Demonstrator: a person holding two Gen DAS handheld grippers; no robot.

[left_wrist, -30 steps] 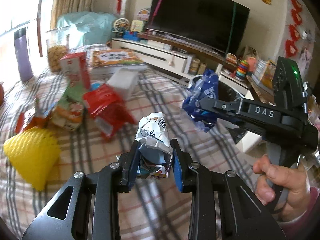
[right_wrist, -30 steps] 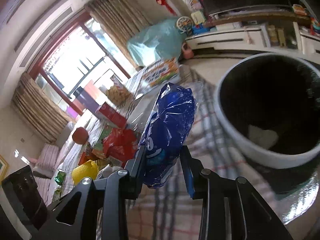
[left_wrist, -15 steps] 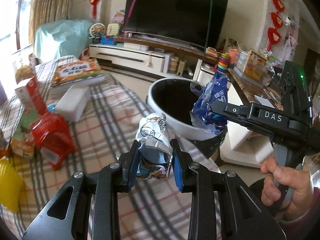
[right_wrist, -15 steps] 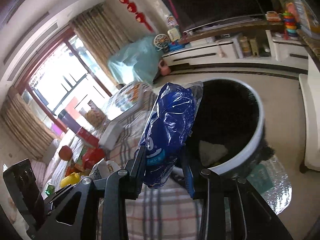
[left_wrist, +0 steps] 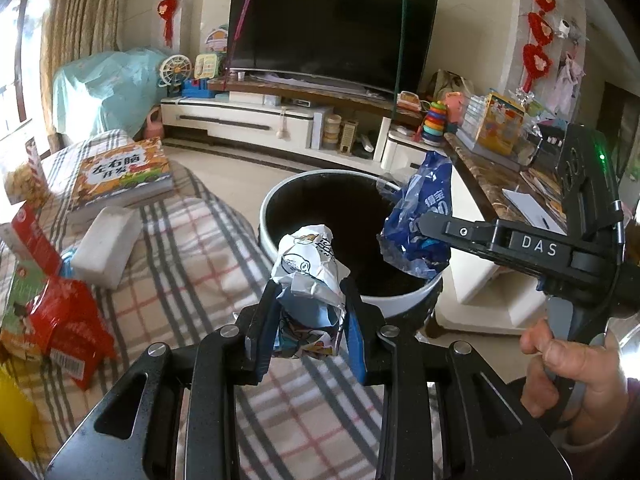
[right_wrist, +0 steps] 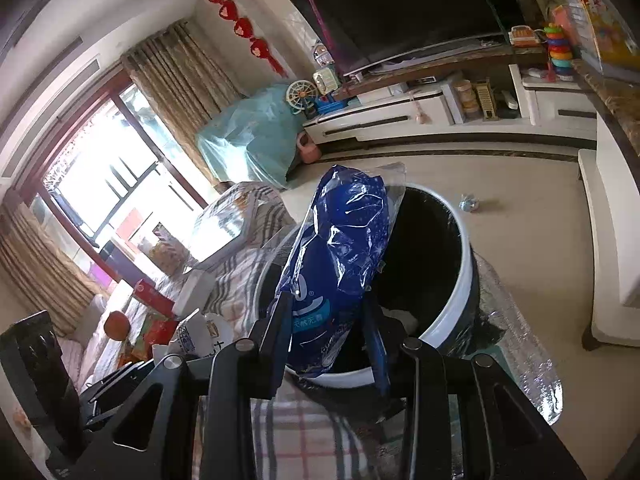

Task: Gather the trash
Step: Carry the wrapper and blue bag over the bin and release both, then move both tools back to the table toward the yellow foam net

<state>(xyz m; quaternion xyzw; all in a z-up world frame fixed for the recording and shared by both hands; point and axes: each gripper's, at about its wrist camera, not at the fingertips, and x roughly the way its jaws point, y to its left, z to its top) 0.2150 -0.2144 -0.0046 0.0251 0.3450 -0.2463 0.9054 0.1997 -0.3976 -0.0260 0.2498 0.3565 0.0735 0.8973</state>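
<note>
Blue wrapper (right_wrist: 340, 256) clamped in the right gripper (right_wrist: 328, 332) hangs over the bin (left_wrist: 404, 304) rim, white wrapper (left_wrist: 310, 268) pinched by the left gripper (left_wrist: 308, 340) sits short above the plaid tabletop (left_wrist: 192, 248), so releasing now risks it dropping outside.

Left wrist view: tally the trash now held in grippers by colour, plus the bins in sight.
Blue wrapper, pinched in the right gripper: 1
White crumpled wrapper, pinched in the left gripper: 1
White-rimmed trash bin: 1
Total: 3
</note>
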